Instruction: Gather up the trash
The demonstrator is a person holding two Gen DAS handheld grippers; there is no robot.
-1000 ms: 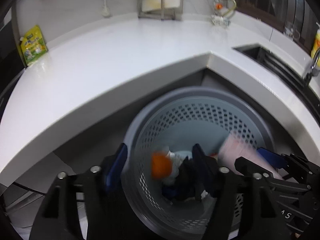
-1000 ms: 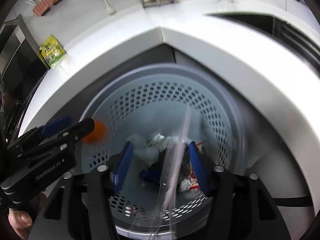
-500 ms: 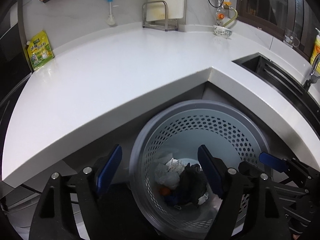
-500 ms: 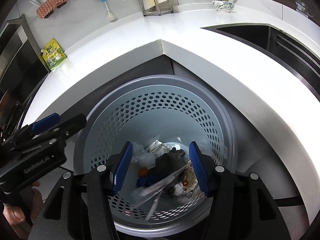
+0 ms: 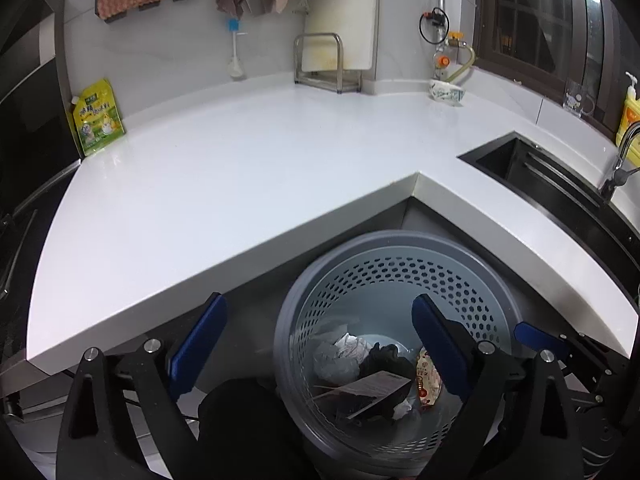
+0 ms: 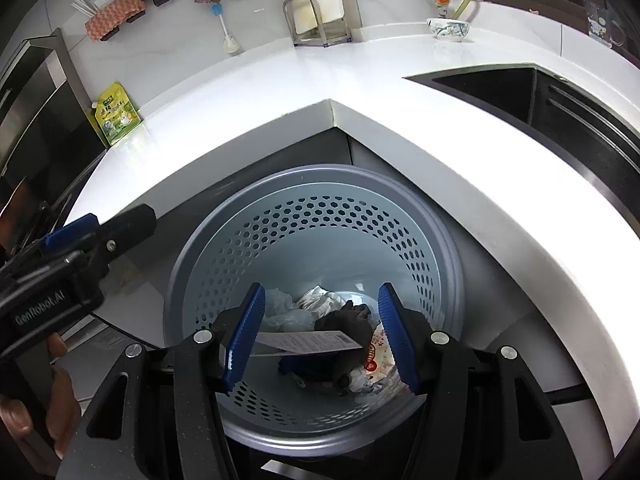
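The right gripper (image 6: 320,332) hangs over the mouth of the perforated grey waste basket (image 6: 408,224), its blue pads (image 6: 246,334) spread wide and holding nothing. The left gripper (image 5: 320,344) stands just as wide apart and empty, one pad outside the basket's rim and the other over its opening. The trash lies at the basket's bottom: a flat barcoded card (image 6: 308,342) across the top of the heap, crumpled white paper (image 6: 320,298), a clear plastic bag (image 6: 286,314), a dark cloth-like wad (image 6: 346,320) and a red-printed wrapper (image 6: 378,354). The basket sits on the floor in the inner corner of the white countertop (image 5: 224,184), with a black sink (image 5: 532,168) to the right and a yellow-green pouch (image 5: 98,116) against the back wall.
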